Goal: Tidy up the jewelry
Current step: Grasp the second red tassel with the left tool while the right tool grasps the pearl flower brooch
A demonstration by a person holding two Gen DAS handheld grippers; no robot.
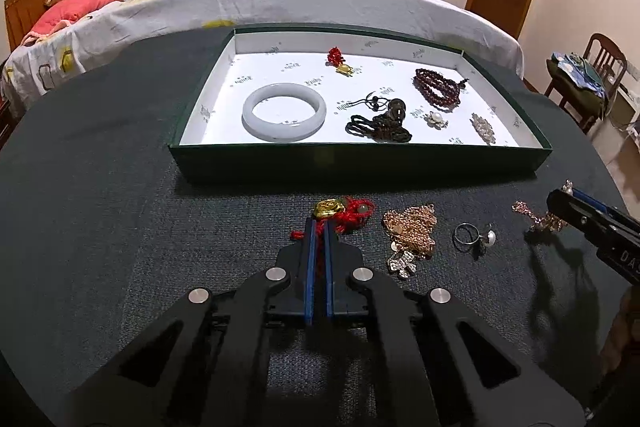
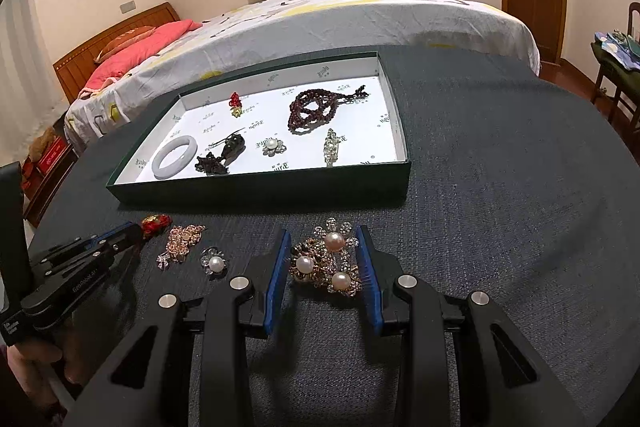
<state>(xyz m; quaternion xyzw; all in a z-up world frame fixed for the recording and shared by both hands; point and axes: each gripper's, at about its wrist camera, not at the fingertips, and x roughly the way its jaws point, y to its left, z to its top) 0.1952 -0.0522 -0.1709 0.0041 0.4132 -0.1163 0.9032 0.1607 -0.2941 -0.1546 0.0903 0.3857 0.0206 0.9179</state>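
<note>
Scene: we see a dark worktop (image 1: 100,187) with a green tray (image 1: 360,163) lying toward its far edge, and loose jewelry in a row between the tray and the near edge.

Tray contents: a white bangle (image 1: 284,111), dark red beads (image 1: 438,89), a small pearl flower (image 1: 436,119) and some other small pieces already lie inside.

Left hand-held gripper (image 1: 319,227): its jaws are closed together on the red cord charm (image 1: 344,213); the red cord runs between the blue pads, and the gold part of the charm lies just past the fingertips.

Right hand-held gripper (image 2: 323,251): we see it partly open, and the pearl brooch cluster (image 2: 326,263) lies between its two pads. Whether the pads press on the cluster, we cannot tell with certainty; a thin gap seems to show on both sides.

Still on worktop: a rose gold chain (image 1: 410,231) and a pearl ring (image 1: 476,237) lie between the two grippers, near the near edge.

Key relation: the tray lies straight ahead of the left gripper, on the far side of the charm, and the cord's long axis runs along the fingers. The left hand is the nearer one to the tray's empty left part.

Next move, as we judge: lift the charm, carry it forward over the tray's near wall, then release.

Risk: the cord may slip out, since only the thin cord is pinched.
</note>
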